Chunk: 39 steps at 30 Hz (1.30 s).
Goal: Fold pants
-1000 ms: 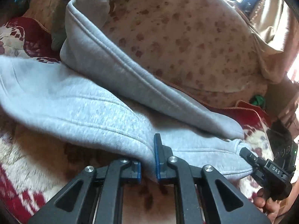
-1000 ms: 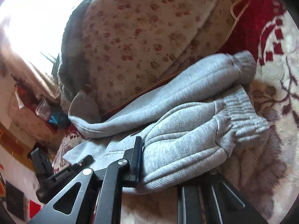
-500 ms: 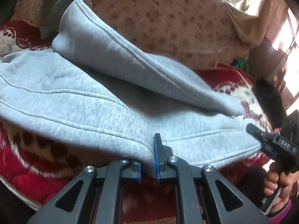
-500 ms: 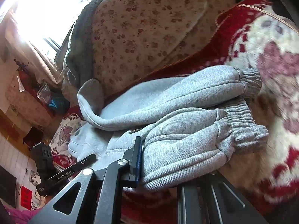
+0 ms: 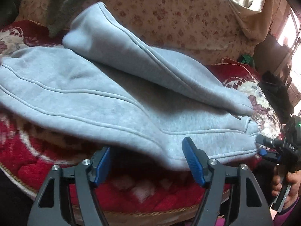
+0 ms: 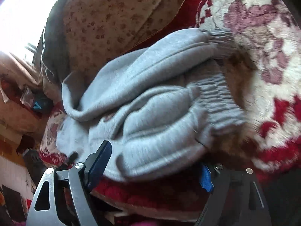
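Your work surface was a red & cream floral blanket [image 5: 28, 162] w/ a gold cord trim along its near edge, which curved just under both tools. Behind it, on the far side, a beige spotted cushion [image 5: 178, 22] rose like a backrest, w/ a dark grey-green cloth [image 5: 64, 9] draped over its far-left top. Bright window light came in at far right in the left wrist view and at top left in the right wrist view; cluttered shelves sat below it, too blurred to tell apart.

The grey pants [image 5: 94, 98] lay across the blanket, one leg folded over the other, the upper leg's end leaning on the cushion. Elastic waistband [image 6: 222, 101] sat on the right side, bunched.

Your left gripper [image 5: 148, 162] had jaws opening, spread apart, pads not pressing; the pants' near hem hung between them. Your right gripper [image 6: 156, 167] was likewise opening, fabric bulging between its pads but not pinched. Your right hand [image 5: 289, 184] showed at the near right.

Open blanket remained to the right of the waistband and near left of the legs; the far side was blocked by the cushion.
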Motion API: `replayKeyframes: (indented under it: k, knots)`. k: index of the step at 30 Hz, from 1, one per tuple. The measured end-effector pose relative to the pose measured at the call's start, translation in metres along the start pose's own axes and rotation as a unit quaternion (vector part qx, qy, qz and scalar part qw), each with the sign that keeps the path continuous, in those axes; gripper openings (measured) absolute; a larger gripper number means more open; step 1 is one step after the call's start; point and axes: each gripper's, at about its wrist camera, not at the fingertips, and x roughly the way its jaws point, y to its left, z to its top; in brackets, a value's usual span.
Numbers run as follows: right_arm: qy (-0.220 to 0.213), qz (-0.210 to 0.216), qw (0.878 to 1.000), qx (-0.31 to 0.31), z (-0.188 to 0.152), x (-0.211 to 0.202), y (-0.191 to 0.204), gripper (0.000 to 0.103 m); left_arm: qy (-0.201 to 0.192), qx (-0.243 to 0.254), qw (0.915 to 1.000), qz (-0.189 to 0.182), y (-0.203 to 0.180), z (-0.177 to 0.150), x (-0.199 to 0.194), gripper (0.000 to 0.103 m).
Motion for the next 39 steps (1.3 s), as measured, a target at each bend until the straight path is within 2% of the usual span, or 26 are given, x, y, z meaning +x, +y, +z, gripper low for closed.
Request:
replayKeyframes:
  k: [4,7,9,13,19,22,26,30,33,34,35,36,37,39]
  knots:
    - [0.030,0.011,0.999,-0.028,-0.011,-0.014,0.005,0.086,-0.009,-0.010,0.9994,0.033,0.023,0.004,-0.021,0.071]
    - [0.048,0.037,0.996,-0.069,-0.017,-0.022,0.022,0.089,-0.036,-0.038,0.9962,0.070,0.053,0.012,-0.044,0.072]
    - [0.057,0.065,0.990,-0.107,-0.017,-0.021,0.047,0.093,-0.046,-0.057,0.9929,0.093,0.073,0.019,-0.054,0.077]
    - [0.072,0.123,0.974,-0.176,-0.018,0.001,0.106,0.094,-0.072,-0.102,0.9800,0.154,0.125,0.033,-0.075,0.077]
    - [0.103,0.161,0.953,-0.236,-0.030,0.071,0.190,0.094,-0.070,-0.177,0.9565,0.221,0.209,0.045,-0.080,0.078]
    - [0.126,0.159,0.944,-0.259,-0.039,0.114,0.221,0.094,-0.060,-0.212,0.9470,0.234,0.245,0.048,-0.074,0.078]
    - [0.137,0.128,0.937,-0.294,-0.046,0.160,0.255,0.094,-0.043,-0.253,0.9398,0.226,0.274,0.052,-0.062,0.078]
    - [0.145,0.137,0.934,-0.297,-0.047,0.184,0.272,0.094,-0.036,-0.277,0.9366,0.211,0.294,0.058,-0.047,0.078]
    - [0.160,0.143,0.933,-0.290,-0.051,0.197,0.277,0.095,-0.042,-0.266,0.9384,0.216,0.295,0.066,-0.041,0.078]
    - [0.165,0.145,0.932,-0.288,-0.053,0.200,0.279,0.095,-0.043,-0.264,0.9388,0.218,0.296,0.067,-0.041,0.077]
    - [0.172,0.148,0.931,-0.287,-0.057,0.204,0.280,0.095,-0.043,-0.262,0.9392,0.218,0.296,0.068,-0.042,0.066]
    - [0.180,0.152,0.929,-0.286,-0.060,0.205,0.280,0.095,-0.042,-0.255,0.9392,0.226,0.296,0.068,-0.043,0.049]
    - [0.190,0.156,0.926,-0.285,-0.065,0.209,0.280,0.095,-0.040,-0.249,0.9395,0.232,0.297,0.068,-0.043,0.043]
    - [0.197,0.153,0.922,-0.295,-0.074,0.214,0.282,0.097,-0.039,-0.239,0.9428,0.229,0.300,0.066,-0.044,0.040]
